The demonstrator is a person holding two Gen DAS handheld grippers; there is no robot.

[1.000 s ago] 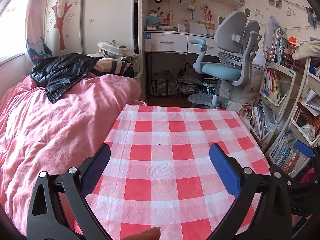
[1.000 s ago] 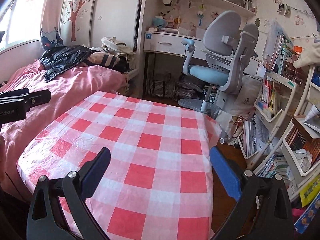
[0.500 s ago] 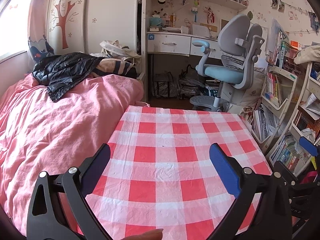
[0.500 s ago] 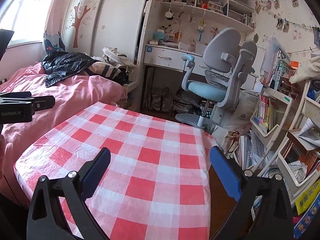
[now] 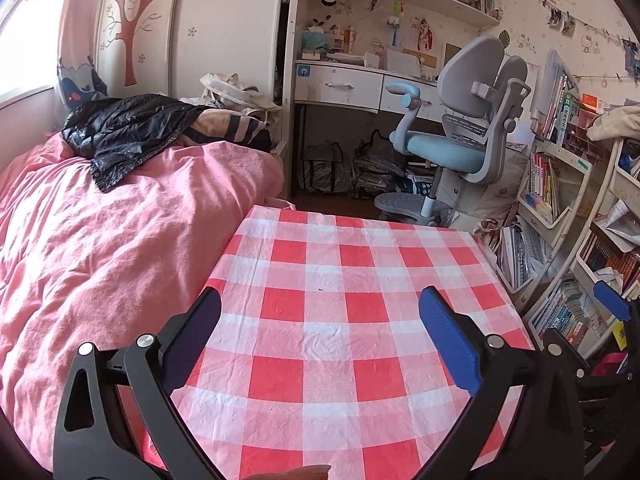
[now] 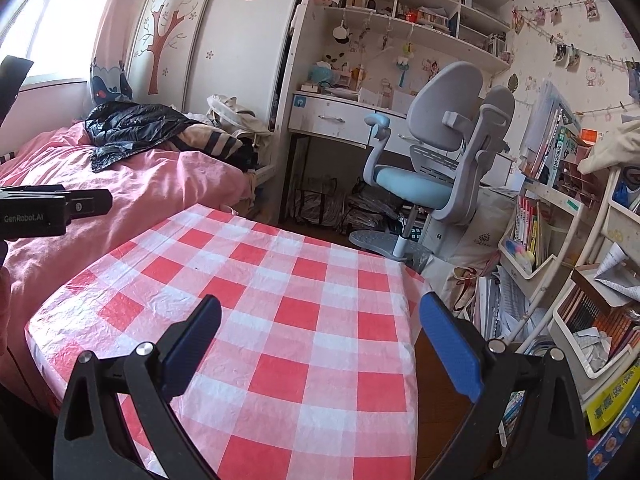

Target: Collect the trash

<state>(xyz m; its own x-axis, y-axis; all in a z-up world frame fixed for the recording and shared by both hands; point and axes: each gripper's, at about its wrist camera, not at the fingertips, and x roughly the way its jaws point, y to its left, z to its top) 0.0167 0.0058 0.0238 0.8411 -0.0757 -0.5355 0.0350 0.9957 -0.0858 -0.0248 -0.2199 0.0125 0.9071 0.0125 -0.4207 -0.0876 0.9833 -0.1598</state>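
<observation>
No trash shows on the table (image 5: 352,280) with its red-and-white checked cloth (image 6: 280,320). My left gripper (image 5: 320,328) hangs open above the near half of the table, nothing between its blue pads. My right gripper (image 6: 320,332) is also open and empty, over the table's right part near its right edge. The left gripper's black body (image 6: 48,210) shows at the left edge of the right wrist view. A blue fingertip (image 5: 610,304) of the right gripper pokes in at the far right of the left wrist view.
A pink bed (image 5: 100,240) with a black jacket (image 5: 128,132) lies left of the table. A grey-and-blue desk chair (image 5: 460,144) and white desk (image 5: 340,84) stand behind. Crowded bookshelves (image 6: 560,260) fill the right side. Bags (image 5: 344,172) sit under the desk.
Both wrist views have tilted upward and pulled back a little, showing more of the shelves above the desk. Both grippers stay open and empty.
</observation>
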